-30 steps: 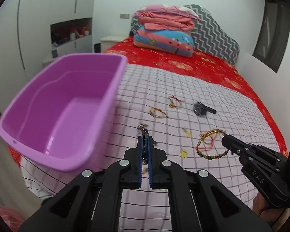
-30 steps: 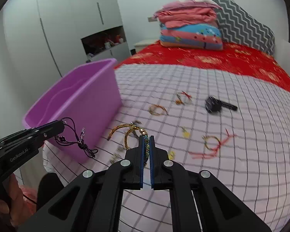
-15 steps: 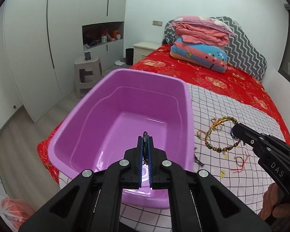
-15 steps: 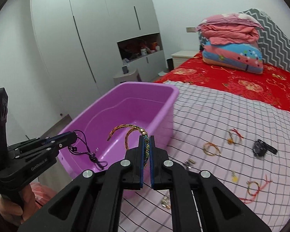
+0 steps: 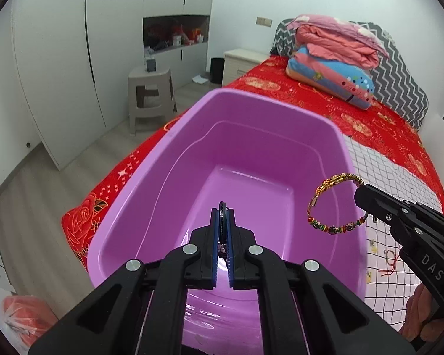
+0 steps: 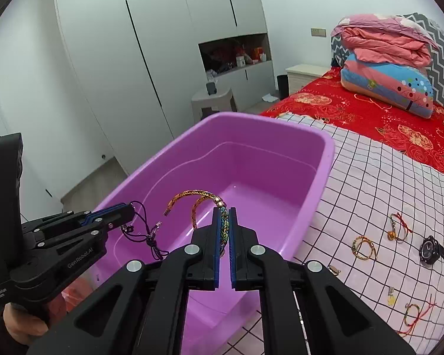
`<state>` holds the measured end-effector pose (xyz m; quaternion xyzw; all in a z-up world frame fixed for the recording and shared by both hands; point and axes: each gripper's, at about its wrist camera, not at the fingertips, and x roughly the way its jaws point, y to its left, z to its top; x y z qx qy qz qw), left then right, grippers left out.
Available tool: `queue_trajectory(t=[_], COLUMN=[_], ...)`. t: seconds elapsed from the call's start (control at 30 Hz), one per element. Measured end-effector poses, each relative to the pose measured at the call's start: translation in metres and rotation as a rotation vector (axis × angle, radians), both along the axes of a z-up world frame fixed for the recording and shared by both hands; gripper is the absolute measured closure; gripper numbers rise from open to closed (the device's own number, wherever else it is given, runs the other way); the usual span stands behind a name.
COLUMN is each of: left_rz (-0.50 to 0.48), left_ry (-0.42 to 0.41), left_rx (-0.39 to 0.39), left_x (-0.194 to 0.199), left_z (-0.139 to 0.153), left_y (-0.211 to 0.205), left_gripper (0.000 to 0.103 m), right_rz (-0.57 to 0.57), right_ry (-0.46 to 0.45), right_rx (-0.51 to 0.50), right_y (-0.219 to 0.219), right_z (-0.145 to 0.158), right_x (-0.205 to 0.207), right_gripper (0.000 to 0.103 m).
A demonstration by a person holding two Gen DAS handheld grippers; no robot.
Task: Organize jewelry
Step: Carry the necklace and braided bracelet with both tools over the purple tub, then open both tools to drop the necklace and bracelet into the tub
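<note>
- Purple plastic basin (image 5: 334,136) sat at the bed's edge (image 5: 109,189).
- Your left gripper (image 5: 222,207) pinched a black cord (image 6: 146,233) over it.
- Your right gripper (image 6: 224,210) clamped a braided bracelet (image 5: 331,204).

- Tub (image 6: 325,148) sits on the bed's (image 6: 384,118) left edge.
- Loose jewelry (image 6: 364,245) lies right of it.
- Bedding (image 6: 384,68) is stacked behind.
- Stool (image 5: 151,94) stands on the floor.

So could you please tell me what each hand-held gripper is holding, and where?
Left: dark cord necklace, by its loop. Right: beaded bracelet, by its beaded section.
</note>
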<state>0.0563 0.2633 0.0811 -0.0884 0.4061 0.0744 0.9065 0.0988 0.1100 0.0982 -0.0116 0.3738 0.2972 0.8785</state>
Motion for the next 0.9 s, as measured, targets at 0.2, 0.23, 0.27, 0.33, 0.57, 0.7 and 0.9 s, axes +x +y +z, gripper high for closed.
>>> queue_trajectory(t=[0.2, 0.23, 0.27, 0.33, 0.57, 0.7, 0.9], left_rz=[0.014, 0.017, 0.021, 0.043, 0.102, 0.099, 0.091], left_ry=[0.042, 0.045, 0.051, 0.061, 0.040, 0.046, 0.038], left_rx=[-0.010, -0.013, -0.020, -0.022, -0.002, 0.016, 0.022], left_x=[0.006, 0.005, 0.005, 0.004, -0.005, -0.009, -0.018], left_z=[-0.016, -0.018, -0.019, -0.021, -0.014, -0.013, -0.005], left_y=[0.005, 0.005, 0.007, 0.010, 0.014, 0.009, -0.003], left_gripper=[0.097, 0.096, 0.090, 0.056, 0.022, 0.021, 0.019], right_rz=[0.004, 0.003, 0.004, -0.007, -0.043, -0.048, -0.071], right_ry=[0.047, 0.055, 0.067, 0.073, 0.059, 0.051, 0.048], right_rx=[-0.050, -0.056, -0.065, -0.080, -0.074, -0.070, -0.026], right_y=[0.016, 0.017, 0.019, 0.020, 0.005, -0.002, -0.024], right_z=[-0.021, -0.024, -0.027, -0.029, -0.026, -0.023, -0.014], right_x=[0.014, 0.015, 0.017, 0.017, 0.013, 0.008, -0.002], right_gripper=[0.098, 0.098, 0.096, 0.085, 0.069, 0.069, 0.069])
